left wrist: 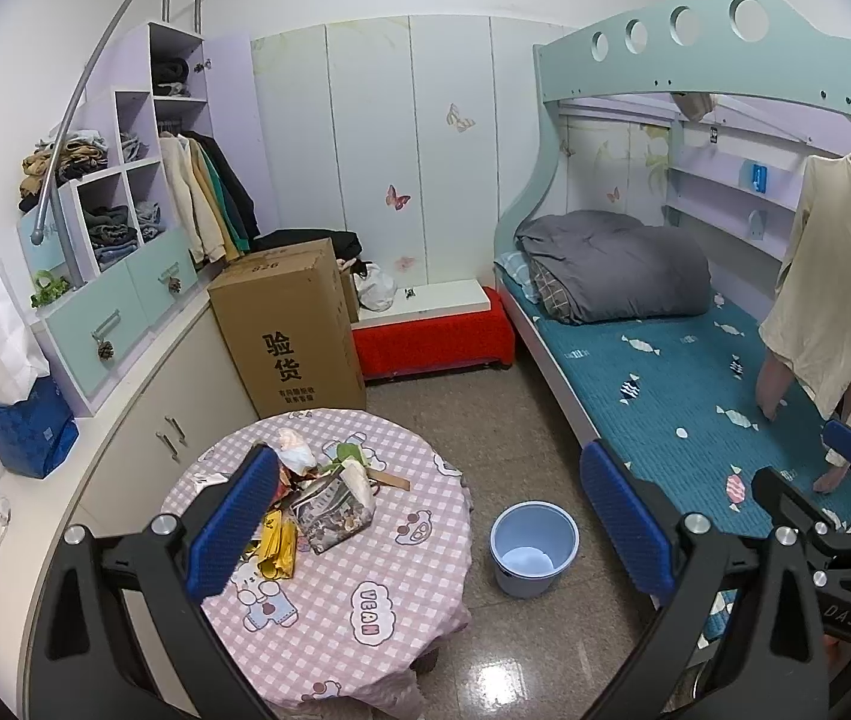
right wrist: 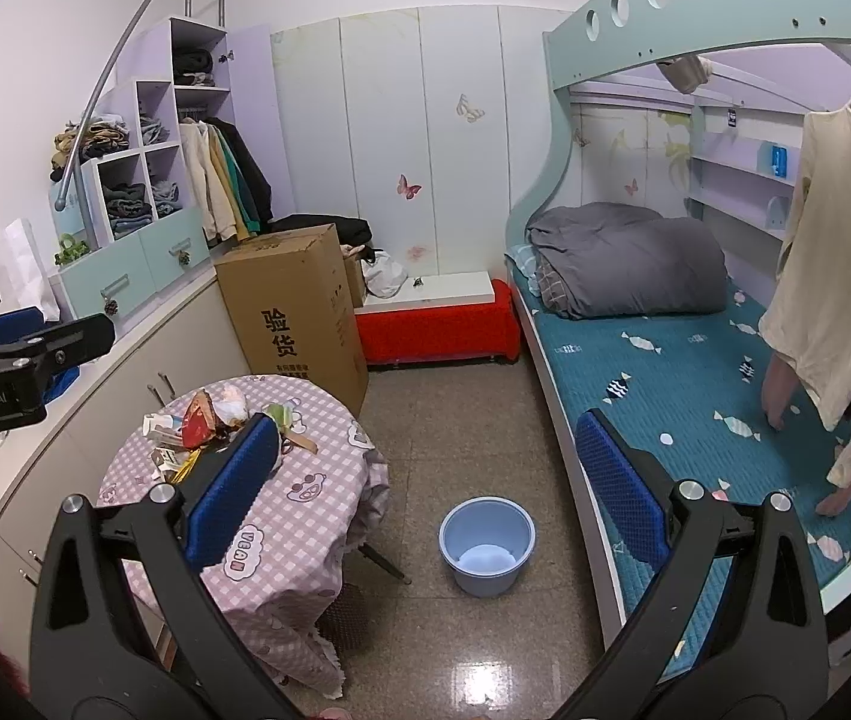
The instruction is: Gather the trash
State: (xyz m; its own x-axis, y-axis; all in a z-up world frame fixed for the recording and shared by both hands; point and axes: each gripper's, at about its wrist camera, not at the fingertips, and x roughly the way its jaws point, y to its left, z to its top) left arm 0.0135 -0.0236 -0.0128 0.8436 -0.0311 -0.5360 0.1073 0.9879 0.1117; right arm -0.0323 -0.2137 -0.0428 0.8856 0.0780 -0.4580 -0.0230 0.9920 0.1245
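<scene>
Pink checked tablecloth under a heap of trash; blue bin on bare floor beside, cardboard box behind. Left gripper and right gripper both spread wide, holding nothing, hovering above.

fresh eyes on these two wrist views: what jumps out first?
The heap of crumpled wrappers and paper trash on the round table with the pink checked cloth, low and left of centre. Right of the table, on the floor, stands a light blue plastic bucket, with no trash in it. Both the left gripper and the right gripper hang wide open above, holding nothing.
</scene>
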